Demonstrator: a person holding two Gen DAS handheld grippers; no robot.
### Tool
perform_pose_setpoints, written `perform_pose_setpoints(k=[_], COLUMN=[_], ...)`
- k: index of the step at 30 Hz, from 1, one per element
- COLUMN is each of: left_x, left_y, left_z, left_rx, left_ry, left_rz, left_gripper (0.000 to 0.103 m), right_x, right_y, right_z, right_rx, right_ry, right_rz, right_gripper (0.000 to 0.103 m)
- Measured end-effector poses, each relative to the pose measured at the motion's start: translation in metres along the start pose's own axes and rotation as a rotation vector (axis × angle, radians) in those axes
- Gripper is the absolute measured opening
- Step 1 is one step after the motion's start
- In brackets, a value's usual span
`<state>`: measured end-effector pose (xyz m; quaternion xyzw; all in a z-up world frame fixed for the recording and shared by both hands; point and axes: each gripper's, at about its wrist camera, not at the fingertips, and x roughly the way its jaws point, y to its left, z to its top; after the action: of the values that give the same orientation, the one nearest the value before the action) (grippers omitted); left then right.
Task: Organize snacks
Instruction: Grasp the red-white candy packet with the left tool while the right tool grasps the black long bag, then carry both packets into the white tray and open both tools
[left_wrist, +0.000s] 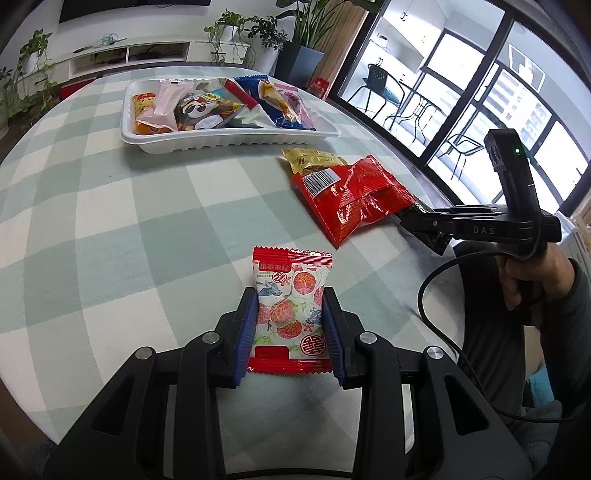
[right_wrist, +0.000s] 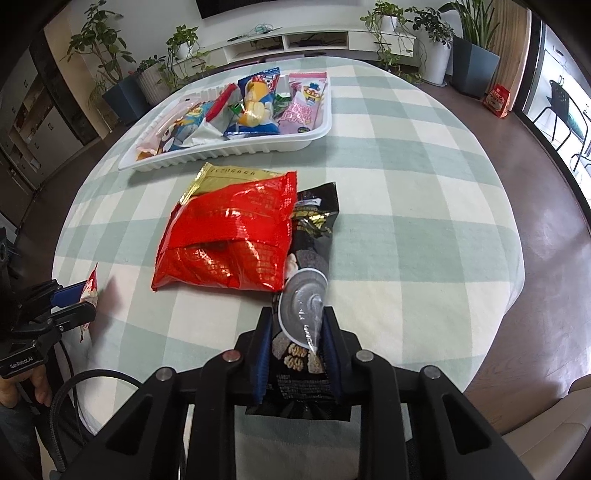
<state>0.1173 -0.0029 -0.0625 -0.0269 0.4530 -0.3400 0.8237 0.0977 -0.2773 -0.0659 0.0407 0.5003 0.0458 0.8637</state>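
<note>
Blue ribbed pads of my left gripper (left_wrist: 290, 325) were pressed against both sides of a small lychee-print packet (left_wrist: 291, 306), holding it upright over the checked tablecloth (left_wrist: 147, 221). My right gripper (right_wrist: 297, 350) was pinching the near end of a long black snack pack (right_wrist: 308, 258), the pads bearing on its crinkled edges; its far end lay tucked under the edge of a red foil bag (right_wrist: 229, 236), which in turn overlapped a gold packet (right_wrist: 229, 175).

The white tray (right_wrist: 229, 155) sat further across the table, well apart from both hands and already crowded with wrappers.

As I judged it, the step in hand was to free the black pack and carry both packets to the tray. To do it well I would have drawn the right hand back and slightly up first, sliding the pack out from beneath the red bag rather than lifting straight, which could drag the bag along or tip it off the pile. The grip sat near one end, so the pack would droop; I meant to move slowly and keep it low. For the left packet, small and stiff, a plain lift seemed safe. At the tray I would look for a gap near the front wall.
</note>
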Motion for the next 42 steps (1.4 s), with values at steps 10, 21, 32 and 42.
perform_pose_setpoints(k=[10,21,32,42], left_x=[-0.005,-0.017,-0.045,-0.038], left_y=[0.003,0.010,0.029,0.058], left_z=[-0.001,0.004,0.057,0.144], left_rx=[-0.020,-0.057,-0.067,-0.100], left_ry=[-0.027,-0.073,-0.170,-0.237], left_rz=[-0.004,-0.010,0.019,0.046], left_gripper=[0.032,0.032,0.032,0.032], right_x=[-0.018,-0.041,-0.069,-0.074], right_y=[-0.014,-0.044,-0.047,0.017], right_z=[-0.004,-0.003,0.038,0.117], right_rx=[0.063,0.134,0.116,-0.022], right_ry=[-0.060,-0.133,-0.240,-0.326], right_rz=[-0.010,-0.027,-0.005,0.100], right_gripper=[0.026,0.026,0.026,0.026])
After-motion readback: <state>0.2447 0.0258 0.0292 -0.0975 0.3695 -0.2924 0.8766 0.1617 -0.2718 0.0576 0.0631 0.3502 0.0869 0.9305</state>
